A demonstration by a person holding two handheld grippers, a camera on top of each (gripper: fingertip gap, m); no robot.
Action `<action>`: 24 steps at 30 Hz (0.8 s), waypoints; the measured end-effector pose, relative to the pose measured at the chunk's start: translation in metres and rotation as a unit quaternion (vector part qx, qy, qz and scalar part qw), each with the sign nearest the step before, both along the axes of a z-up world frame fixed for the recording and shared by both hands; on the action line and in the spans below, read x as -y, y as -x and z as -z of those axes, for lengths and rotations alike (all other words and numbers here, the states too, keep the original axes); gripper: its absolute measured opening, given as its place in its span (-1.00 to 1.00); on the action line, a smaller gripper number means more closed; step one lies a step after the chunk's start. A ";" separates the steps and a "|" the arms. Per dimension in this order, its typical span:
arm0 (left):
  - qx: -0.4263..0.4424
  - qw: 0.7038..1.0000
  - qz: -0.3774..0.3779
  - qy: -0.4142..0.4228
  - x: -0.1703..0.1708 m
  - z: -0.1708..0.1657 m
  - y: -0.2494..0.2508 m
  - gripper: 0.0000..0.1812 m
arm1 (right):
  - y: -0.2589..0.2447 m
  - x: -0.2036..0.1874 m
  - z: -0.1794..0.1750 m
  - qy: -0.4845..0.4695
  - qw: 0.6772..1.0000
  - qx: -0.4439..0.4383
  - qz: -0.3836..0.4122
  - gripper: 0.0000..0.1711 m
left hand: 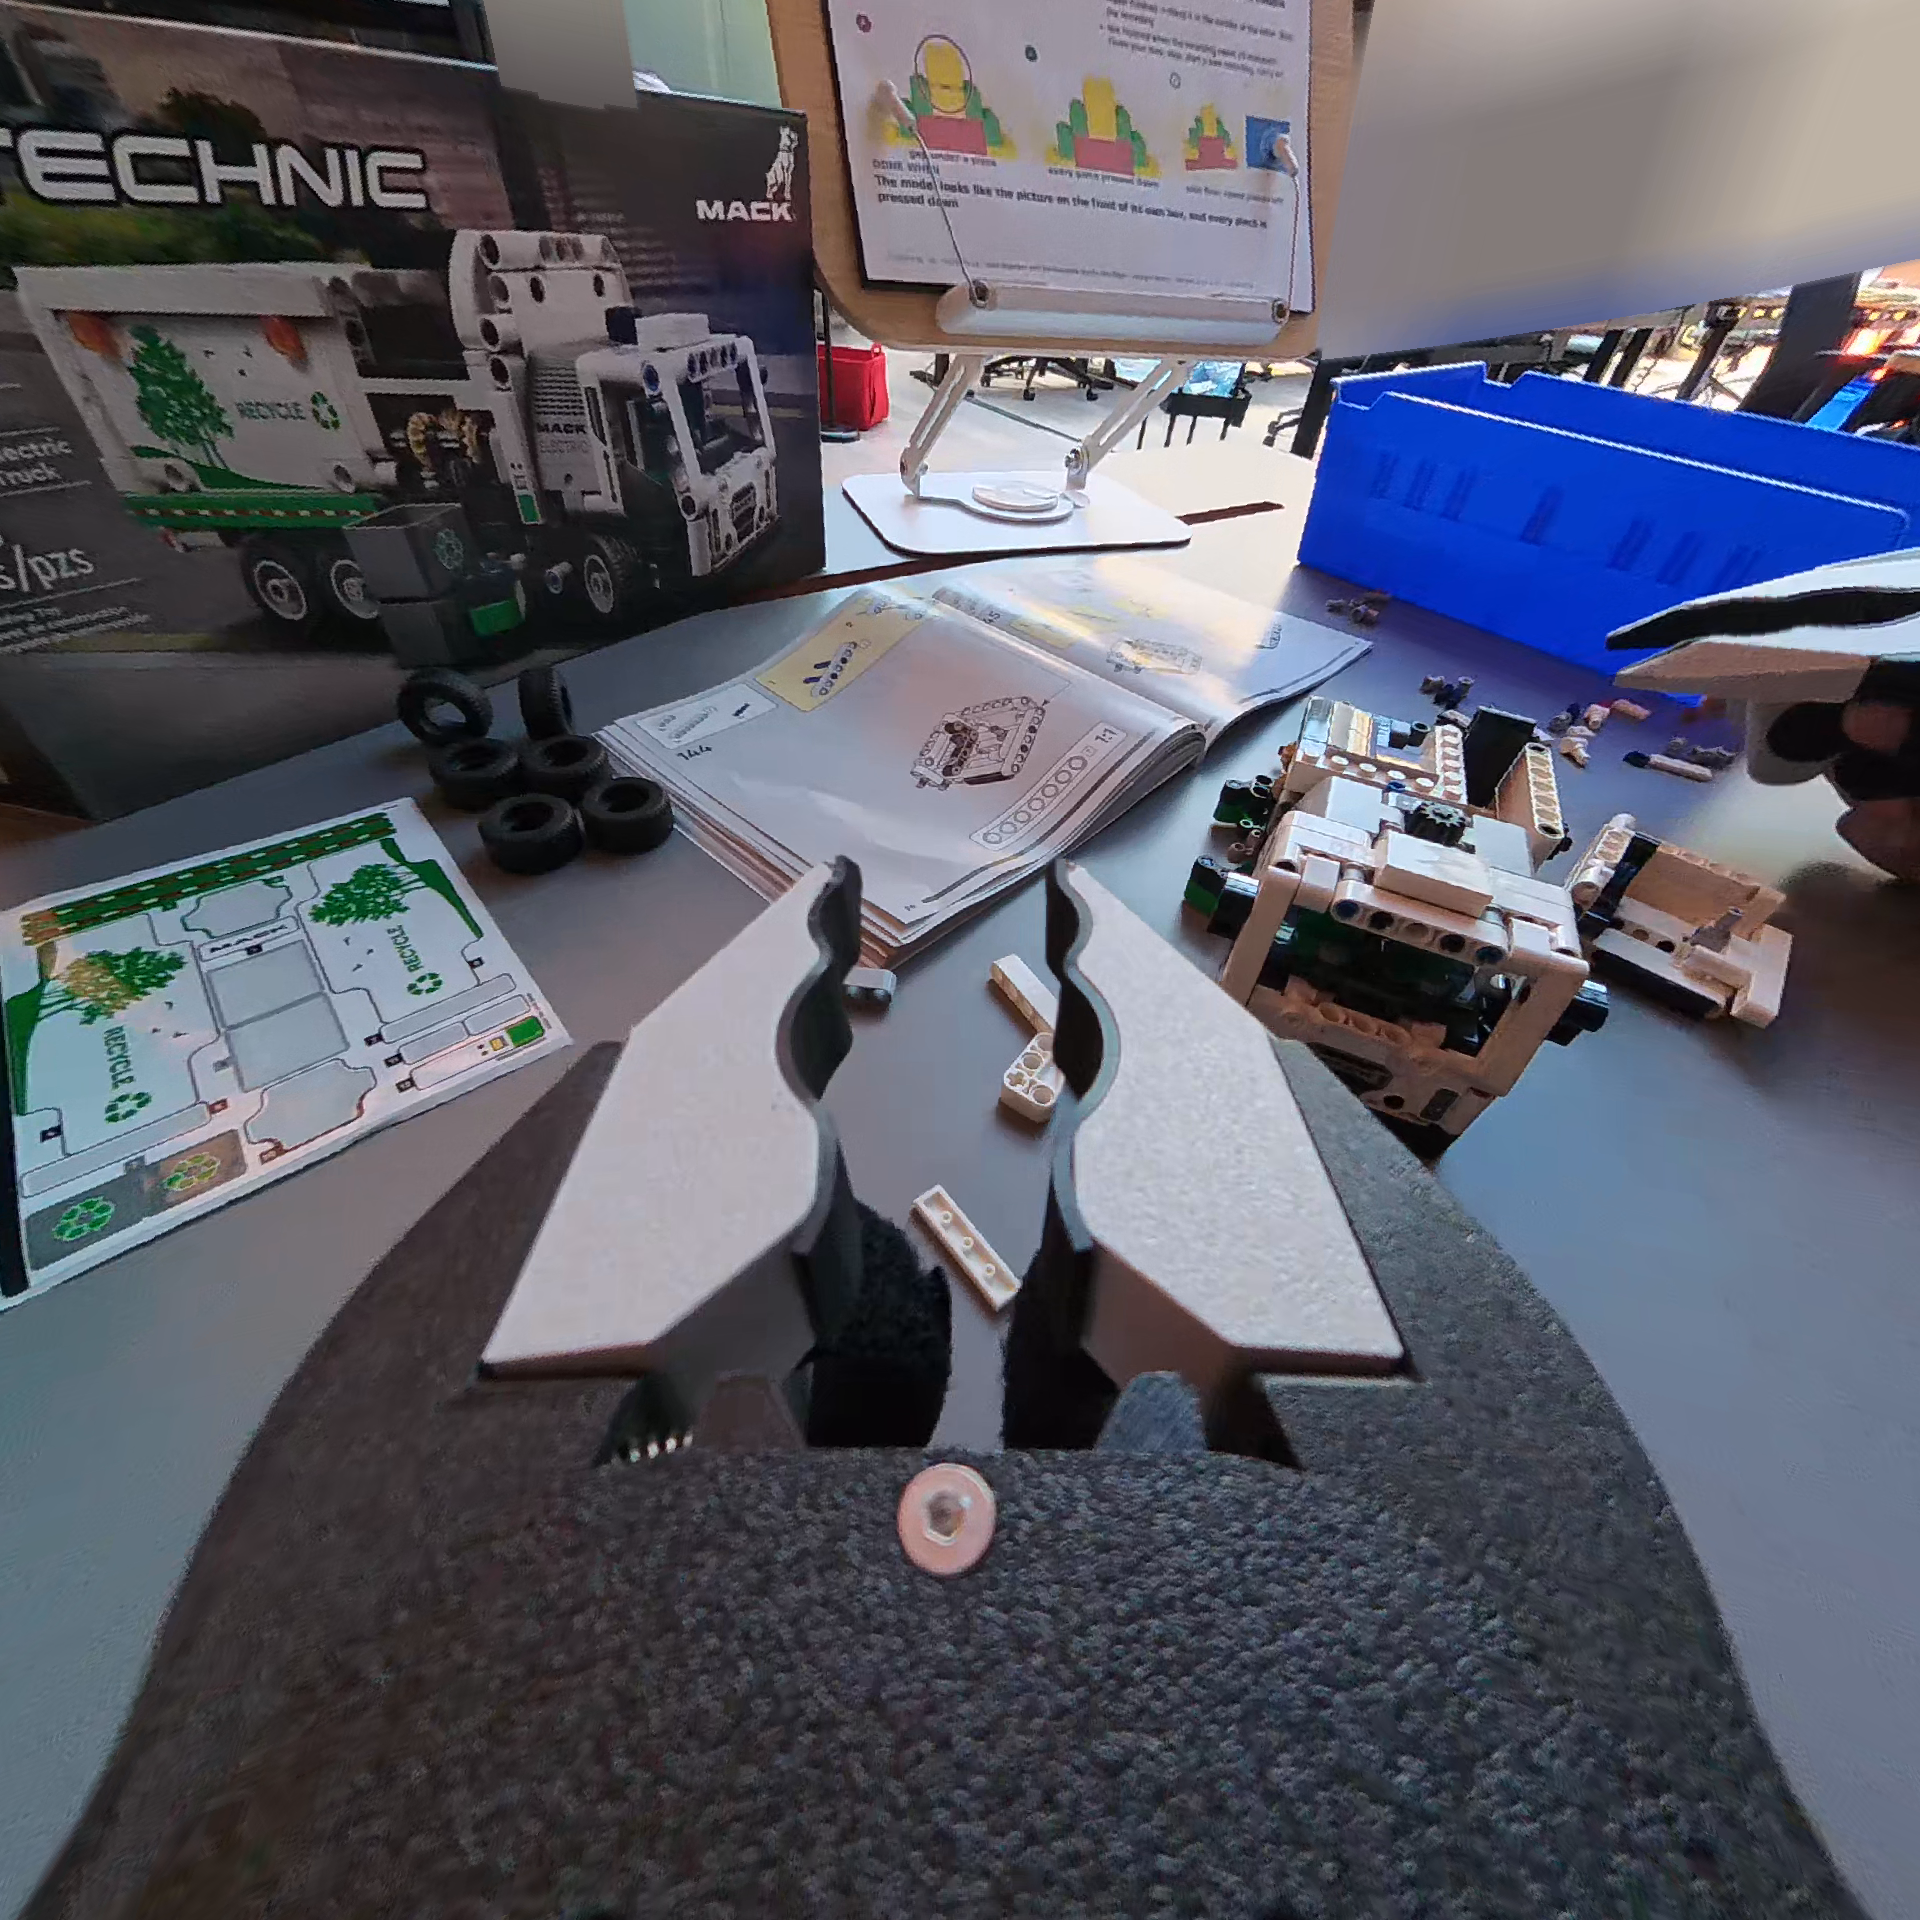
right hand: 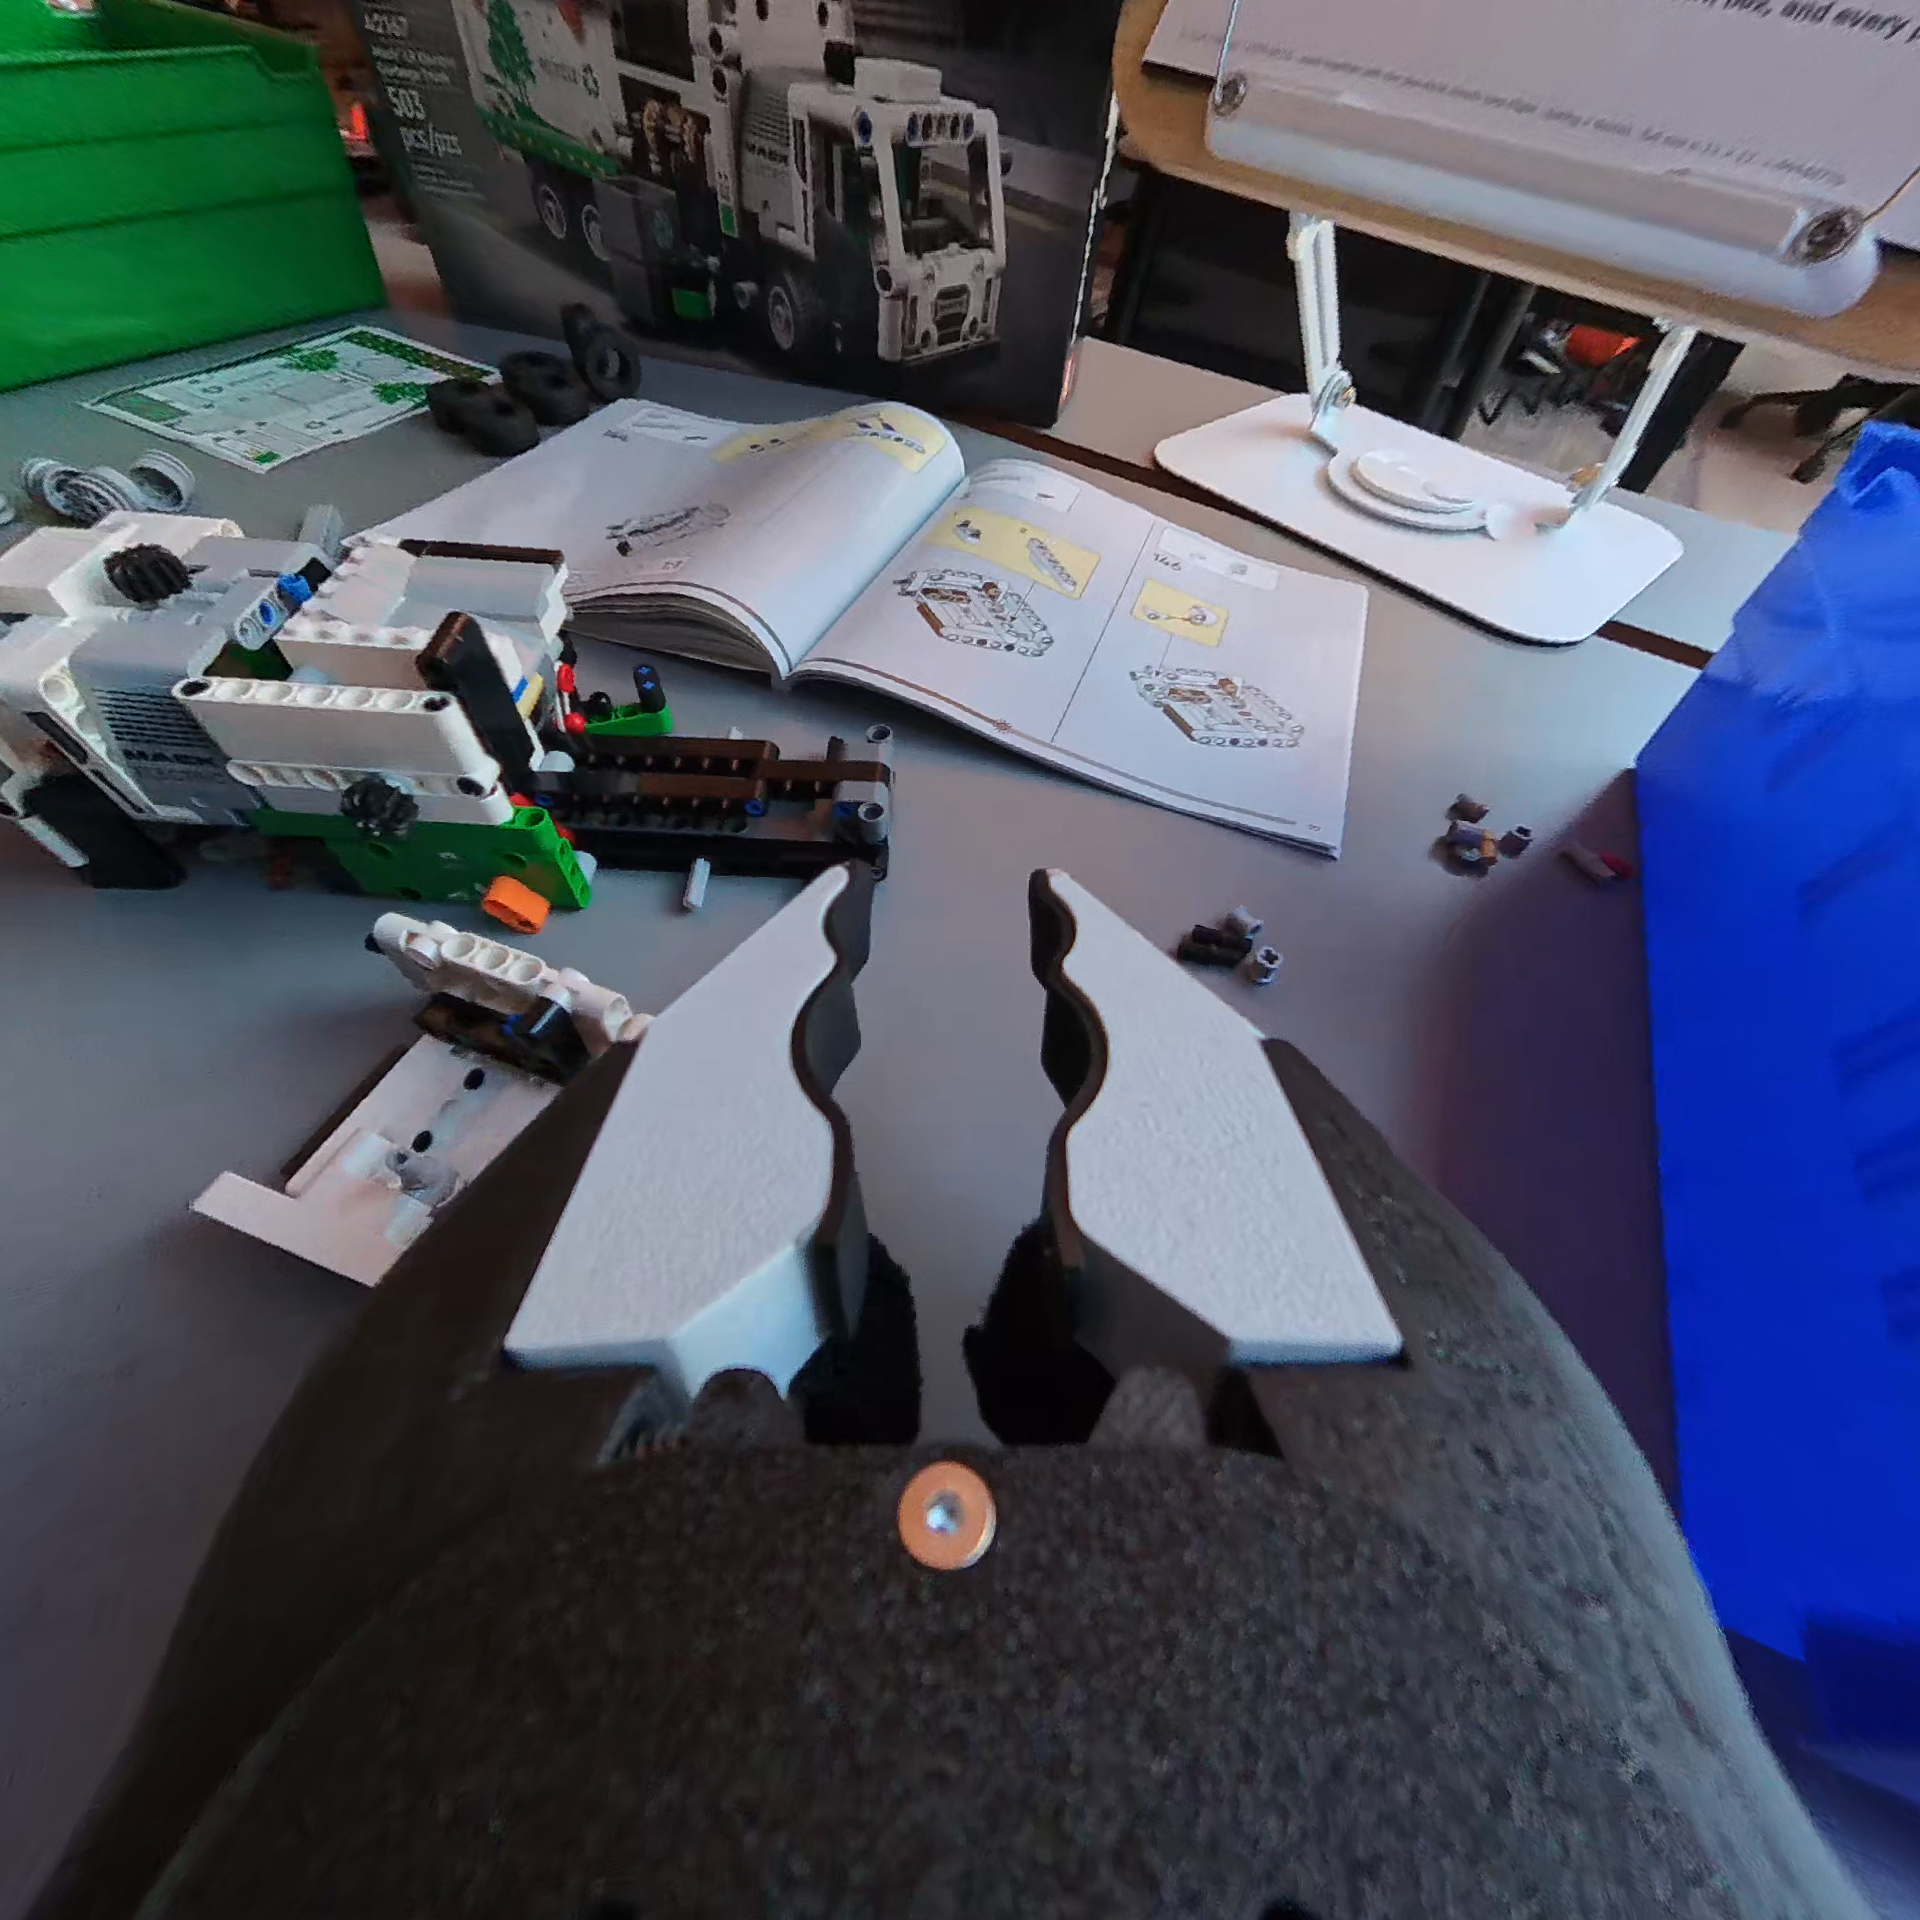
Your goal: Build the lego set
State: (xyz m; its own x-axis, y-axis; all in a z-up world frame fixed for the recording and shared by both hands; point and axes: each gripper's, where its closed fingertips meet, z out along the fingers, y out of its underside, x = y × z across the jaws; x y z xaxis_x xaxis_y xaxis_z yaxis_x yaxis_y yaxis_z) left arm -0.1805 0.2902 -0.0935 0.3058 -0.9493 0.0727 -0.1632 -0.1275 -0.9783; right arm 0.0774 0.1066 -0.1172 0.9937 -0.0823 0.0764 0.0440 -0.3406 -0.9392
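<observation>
Left wrist view: jaws apart and empty on the left gripper [left hand: 951,883], grainy white fingers with wavy black pads. Small white lego pieces [left hand: 1031,1075] lie between them; the blocky truck model [left hand: 1392,935] sits right of centre.

Right wrist view: right gripper [right hand: 940,894] jaws apart, empty; the model [right hand: 312,707] lies upper left.

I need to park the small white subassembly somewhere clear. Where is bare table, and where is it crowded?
Free: the grey table ahead of the right claw, bordered by the open manual, the truck build and the blue bin, with a few small pins at its edge. Crowded: around the tyres and sticker sheet.
</observation>
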 end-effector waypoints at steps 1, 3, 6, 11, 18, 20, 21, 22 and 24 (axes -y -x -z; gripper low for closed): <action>-0.004 1.000 0.002 0.002 0.000 0.002 -0.001 -0.63 | -0.001 0.001 0.001 0.004 1.000 0.001 0.003 -0.65; -0.014 1.000 0.007 0.007 0.001 0.005 -0.003 -0.62 | -0.003 0.001 0.007 0.023 1.000 -0.004 0.005 -0.62; -0.031 0.999 0.012 0.014 0.001 0.011 -0.006 -0.62 | -0.007 0.001 0.016 0.052 0.999 -0.009 0.010 -0.61; -0.070 0.997 0.033 0.018 0.006 0.023 -0.016 -0.62 | -0.015 0.000 0.028 0.093 0.995 0.006 0.015 -0.57; -0.071 0.996 0.056 0.007 0.013 0.022 -0.022 -0.62 | -0.013 0.000 0.027 0.090 0.996 -0.005 0.006 -0.58; -0.066 0.997 0.051 -0.003 0.013 0.020 -0.021 -0.63 | -0.014 0.000 0.027 0.088 0.996 -0.010 0.006 -0.58; -0.061 0.997 0.046 -0.010 0.013 0.018 -0.020 -0.64 | -0.014 0.000 0.027 0.090 0.996 -0.012 0.007 -0.58; -0.053 0.998 0.041 -0.017 0.012 0.015 -0.019 -0.65 | -0.014 0.000 0.028 0.091 0.996 -0.012 0.006 -0.58; -0.032 0.999 0.024 -0.012 0.010 0.007 -0.013 -0.71 | -0.013 0.000 0.029 0.095 0.995 -0.008 0.005 -0.58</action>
State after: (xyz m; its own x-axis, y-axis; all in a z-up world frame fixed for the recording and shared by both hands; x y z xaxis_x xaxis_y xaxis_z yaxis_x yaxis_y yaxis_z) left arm -0.1671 0.2805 -0.1001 0.2631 -0.9642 0.0319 -0.2299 -0.0948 -0.9686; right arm 0.0906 0.1068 -0.1461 0.9942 -0.0770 0.0752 0.0253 -0.5119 -0.8587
